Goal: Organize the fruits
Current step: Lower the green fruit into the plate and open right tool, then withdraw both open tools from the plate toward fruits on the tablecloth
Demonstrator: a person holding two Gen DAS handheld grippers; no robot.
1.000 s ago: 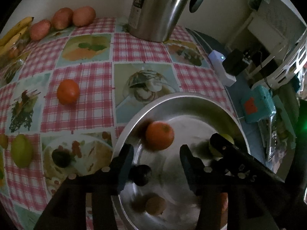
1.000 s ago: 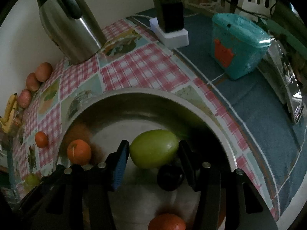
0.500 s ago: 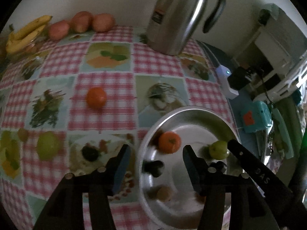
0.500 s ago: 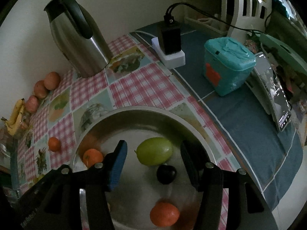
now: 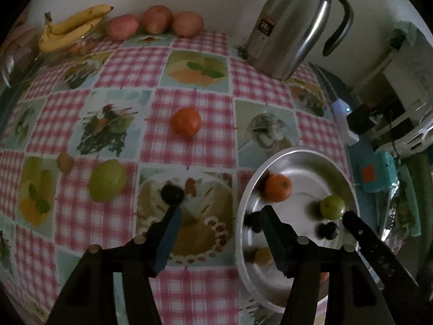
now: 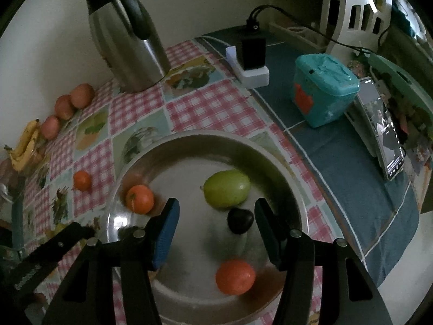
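Left wrist view shows the left gripper (image 5: 220,214) with its jaws apart and nothing between them; they have just been opening. It hangs over the cloth (image 5: 189,103) at the left rim of the bowl (image 5: 270,162). A dark plum (image 5: 171,192) lies on the cloth just past the tip of the left finger, at about 11 o'clock from the gripper. A green fruit (image 5: 107,181) lies further out at 9 o'clock; its long axis seems to run from 7 to 1 o'clock, though it is nearly round. An orange (image 5: 186,122) sits well apart at 12 o'clock. Bananas (image 5: 73,27) and three red fruits (image 5: 154,23) rest by the wall, near a steel jug (image 5: 292,27). Inside the bowl I see one orange, one small green fruit (image 5: 332,206) and dark plums, a little blurred. In the right wrist view the right gripper (image 6: 215,211) is released too, empty, above the bowl (image 6: 189,138). The green mango (image 6: 226,188) lies in the bowl just beyond the fingertips, at 12 o'clock; its long axis runs from 8 to 2 o'clock, and a small stem shows at its left end. A plum (image 6: 240,220) lies between the fingers, nearer the right one, not touching. One orange (image 6: 140,199) is at 10 o'clock, another (image 6: 235,276) at 6 o'clock, lower between the fingers. The left gripper's finger (image 6: 54,246) shows at 8 o'clock.
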